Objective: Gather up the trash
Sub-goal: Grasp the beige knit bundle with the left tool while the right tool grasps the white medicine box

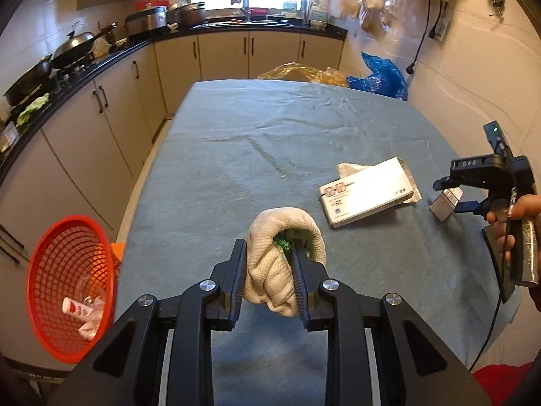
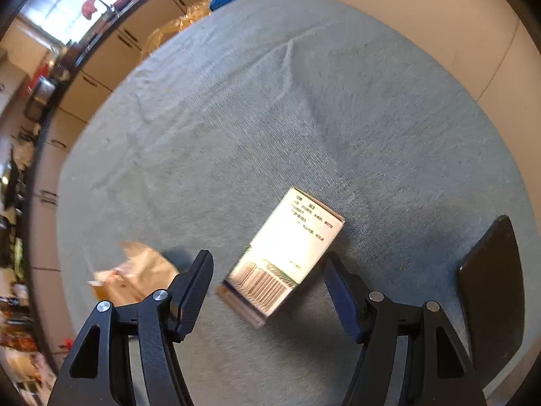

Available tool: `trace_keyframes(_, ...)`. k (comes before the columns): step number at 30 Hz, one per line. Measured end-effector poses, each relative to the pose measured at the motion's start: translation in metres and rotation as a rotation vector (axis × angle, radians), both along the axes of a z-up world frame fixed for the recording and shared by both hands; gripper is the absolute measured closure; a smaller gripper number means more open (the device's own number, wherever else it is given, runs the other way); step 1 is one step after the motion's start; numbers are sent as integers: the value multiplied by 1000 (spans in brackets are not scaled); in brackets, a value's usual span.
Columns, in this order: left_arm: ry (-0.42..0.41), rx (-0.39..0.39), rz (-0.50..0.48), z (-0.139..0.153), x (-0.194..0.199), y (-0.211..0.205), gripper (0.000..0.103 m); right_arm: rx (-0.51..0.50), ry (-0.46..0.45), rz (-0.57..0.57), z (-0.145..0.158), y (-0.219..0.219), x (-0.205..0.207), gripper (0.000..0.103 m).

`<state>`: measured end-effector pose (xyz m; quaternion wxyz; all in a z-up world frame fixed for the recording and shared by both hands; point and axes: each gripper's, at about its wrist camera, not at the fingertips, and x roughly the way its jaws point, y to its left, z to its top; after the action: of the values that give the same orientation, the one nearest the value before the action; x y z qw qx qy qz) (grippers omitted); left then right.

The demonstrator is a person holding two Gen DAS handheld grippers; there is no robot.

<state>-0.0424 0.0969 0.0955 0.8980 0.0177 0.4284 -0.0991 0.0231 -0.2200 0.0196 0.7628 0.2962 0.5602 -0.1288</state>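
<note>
My left gripper [image 1: 268, 253] is shut on a beige cloth glove [image 1: 280, 253] with green on its inside, held above the grey-blue table [image 1: 257, 142]. A red mesh basket [image 1: 67, 287] stands off the table's left edge with a few pieces of trash in it. My right gripper [image 2: 267, 277] is open, its jaws on either side of a small white carton [image 2: 287, 253] that lies on the table. It also shows in the left wrist view [image 1: 449, 199]. A larger white box [image 1: 368, 196] lies on a silver wrapper mid-table.
A black phone-like slab [image 2: 493, 287] lies at the table's right edge. Kitchen counters with pans [image 1: 71, 47] run along the left and far side. Yellow [image 1: 304, 72] and blue plastic bags [image 1: 378, 74] sit beyond the far table edge. A wall is close on the right.
</note>
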Motion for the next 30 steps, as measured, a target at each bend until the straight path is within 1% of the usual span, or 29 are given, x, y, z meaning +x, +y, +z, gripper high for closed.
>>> trace_keyframes(1, -1, 2, 2, 0, -1, 1, 78, 3, 3, 5, -2, 1, -1, 40)
trace_keyframes(3, 1, 3, 6, -1, -3, 3, 78, -18, -1, 19, -1, 4, -4, 51)
trace_keyframes(4, 3, 1, 7, -1, -3, 4, 78, -31, -5, 38, 1, 7, -6, 55)
trace_keyframes(6, 7, -3, 5, -1, -4, 4, 78, -32, -12, 67, 3, 11, -10, 66)
trace_keyframes(12, 14, -14, -35, 0, -6, -6, 78, -87, -24, 185, 11, 30, -38, 66)
trace_keyframes(16, 18, -19, -49, -1, -7, -10, 78, -158, -66, 277, 23, 55, -62, 66)
trace_keyframes(20, 18, -30, -50, -1, -7, -13, 78, -191, -177, 357, 49, 79, -84, 66)
trace_keyframes(24, 5, -31, -55, 3, -9, -15, 78, -240, -302, 440, 82, 103, -98, 66)
trace_keyframes(27, -9, -28, -58, 8, -11, -16, 78, -253, -353, 470, 94, 116, -101, 66)
trace_keyframes(30, -21, -25, -57, 12, -12, -13, 78, -256, -379, 492, 99, 130, -104, 66)
